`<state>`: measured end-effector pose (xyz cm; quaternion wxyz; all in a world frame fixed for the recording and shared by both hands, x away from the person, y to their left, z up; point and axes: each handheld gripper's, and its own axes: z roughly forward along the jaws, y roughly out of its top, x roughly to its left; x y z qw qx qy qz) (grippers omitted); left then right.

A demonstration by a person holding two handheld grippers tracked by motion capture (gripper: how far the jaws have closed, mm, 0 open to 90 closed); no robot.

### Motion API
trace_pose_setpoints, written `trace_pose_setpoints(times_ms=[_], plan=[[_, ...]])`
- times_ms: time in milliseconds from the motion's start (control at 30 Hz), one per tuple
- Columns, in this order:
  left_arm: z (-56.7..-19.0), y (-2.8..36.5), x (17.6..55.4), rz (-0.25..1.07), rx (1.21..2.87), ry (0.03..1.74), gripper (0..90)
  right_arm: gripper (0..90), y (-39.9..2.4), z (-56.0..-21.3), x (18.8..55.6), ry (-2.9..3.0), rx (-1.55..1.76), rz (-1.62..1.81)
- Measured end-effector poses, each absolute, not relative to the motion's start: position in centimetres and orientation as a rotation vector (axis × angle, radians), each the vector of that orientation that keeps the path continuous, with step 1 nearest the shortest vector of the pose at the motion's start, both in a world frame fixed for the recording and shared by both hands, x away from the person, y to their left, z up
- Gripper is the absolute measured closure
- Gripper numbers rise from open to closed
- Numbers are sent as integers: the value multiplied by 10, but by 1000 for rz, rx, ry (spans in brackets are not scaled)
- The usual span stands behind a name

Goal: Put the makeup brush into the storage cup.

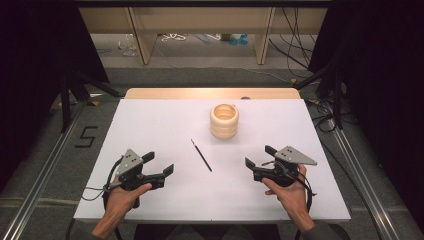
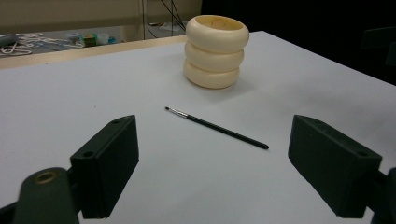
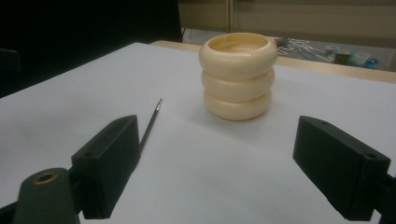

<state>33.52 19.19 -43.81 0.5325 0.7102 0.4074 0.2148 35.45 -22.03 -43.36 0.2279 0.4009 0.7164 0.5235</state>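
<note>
A cream ribbed pot (image 1: pixel 224 121) (image 2: pixel 216 50) (image 3: pixel 238 74), shaped like three stacked rings and open at the top, stands upright on the white table (image 1: pixel 165 125). A thin black paintbrush (image 1: pixel 201 155) (image 2: pixel 216 127) (image 3: pixel 151 123) lies flat in front of it, bristles toward the far side. My left gripper (image 1: pixel 160 163) (image 2: pixel 229 165) rests near the front left, jaws wide apart and bare. My right gripper (image 1: pixel 260 156) (image 3: pixel 231 168) sits at the front right, open with nothing between its jaws. Both point inward at the brush.
The white table sheet ends in a wooden strip (image 1: pixel 210 93) at the far edge. Metal rails (image 1: pixel 45 170) run along both sides. Cables and small clutter (image 1: pixel 175 37) lie on the floor beyond the table, between wooden legs (image 1: pixel 142 40).
</note>
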Motion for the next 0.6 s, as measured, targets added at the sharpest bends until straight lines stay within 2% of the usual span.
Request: trace_pose_setpoints(times_ms=[600], plan=[[-438, 192, 335, 510, 1693, 972, 156, 172, -216, -430, 362, 2033, 1073, 1423]])
